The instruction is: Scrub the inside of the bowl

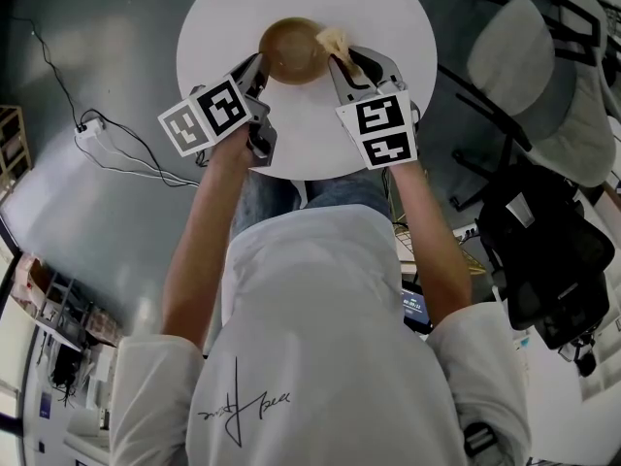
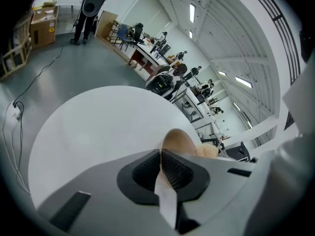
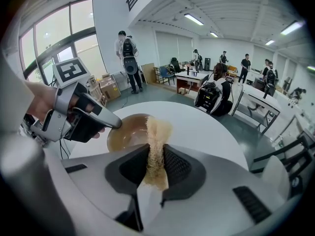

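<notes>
A brown bowl (image 1: 291, 51) stands upright on the round white tabletop (image 1: 388, 17), towards its far side from the person, with 1 gripper at each side of it.

The left gripper (image 1: 260, 68) reaches in from the left and points steeply down. In the left gripper view its jaws are drawn almost together, with only the thin wall of the bowl (image 2: 179, 142) between the ribbed pads (image 2: 176, 170). They clamp the rim on the bowl's left side. The right gripper view shows the same from across the bowl: the tip of the left gripper (image 3: 109, 122) sits on the rim of the bowl (image 3: 125, 134), one jaw inside and one outside.

The right gripper (image 1: 342, 64) comes in from the right, also angled down. Its jaws stand narrow and pinch a pale, fibrous scrubber (image 3: 156, 144). The pads squeeze its lower part, and the frayed free end sticks out past the jaw tips. In the head view the scrubber (image 1: 335, 41) lies at the bowl's right rim, its end over the edge. Whether it presses on the inner wall cannot be told. From the left gripper view a tuft of the scrubber (image 2: 210, 151) shows just beyond the bowl's far edge.
</notes>
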`<state>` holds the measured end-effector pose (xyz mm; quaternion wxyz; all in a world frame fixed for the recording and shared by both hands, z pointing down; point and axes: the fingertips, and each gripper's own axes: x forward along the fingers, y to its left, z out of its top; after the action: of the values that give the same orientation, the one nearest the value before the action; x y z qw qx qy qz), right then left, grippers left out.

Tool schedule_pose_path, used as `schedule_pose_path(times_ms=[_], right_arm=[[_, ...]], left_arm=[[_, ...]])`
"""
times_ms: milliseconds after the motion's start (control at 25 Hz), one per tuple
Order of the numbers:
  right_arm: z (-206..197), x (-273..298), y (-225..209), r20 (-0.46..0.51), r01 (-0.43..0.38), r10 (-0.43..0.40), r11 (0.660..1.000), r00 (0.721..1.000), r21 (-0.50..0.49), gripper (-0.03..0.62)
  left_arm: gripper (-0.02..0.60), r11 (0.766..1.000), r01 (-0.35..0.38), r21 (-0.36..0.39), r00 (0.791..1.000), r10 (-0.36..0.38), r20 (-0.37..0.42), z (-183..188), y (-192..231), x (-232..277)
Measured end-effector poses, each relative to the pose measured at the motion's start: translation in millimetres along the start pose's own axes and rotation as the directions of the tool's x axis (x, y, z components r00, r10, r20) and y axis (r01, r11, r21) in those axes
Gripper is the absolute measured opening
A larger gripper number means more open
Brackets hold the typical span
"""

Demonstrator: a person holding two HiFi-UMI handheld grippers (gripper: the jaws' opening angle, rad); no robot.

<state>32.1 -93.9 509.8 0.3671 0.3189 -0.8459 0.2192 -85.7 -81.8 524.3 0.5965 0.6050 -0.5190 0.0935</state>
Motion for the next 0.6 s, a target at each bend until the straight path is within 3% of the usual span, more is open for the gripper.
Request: schedule_pose_path(times_ms=[600], right_arm=[[-11.5,-5.1,9.9,0.002,0.007,-0.007,0.999,1.0,0.032,0.089]], left_arm=[[0.017,1.0,-0.005,-0.001,1.0,0.005,0.02,-2.6,2.4,-0.6]])
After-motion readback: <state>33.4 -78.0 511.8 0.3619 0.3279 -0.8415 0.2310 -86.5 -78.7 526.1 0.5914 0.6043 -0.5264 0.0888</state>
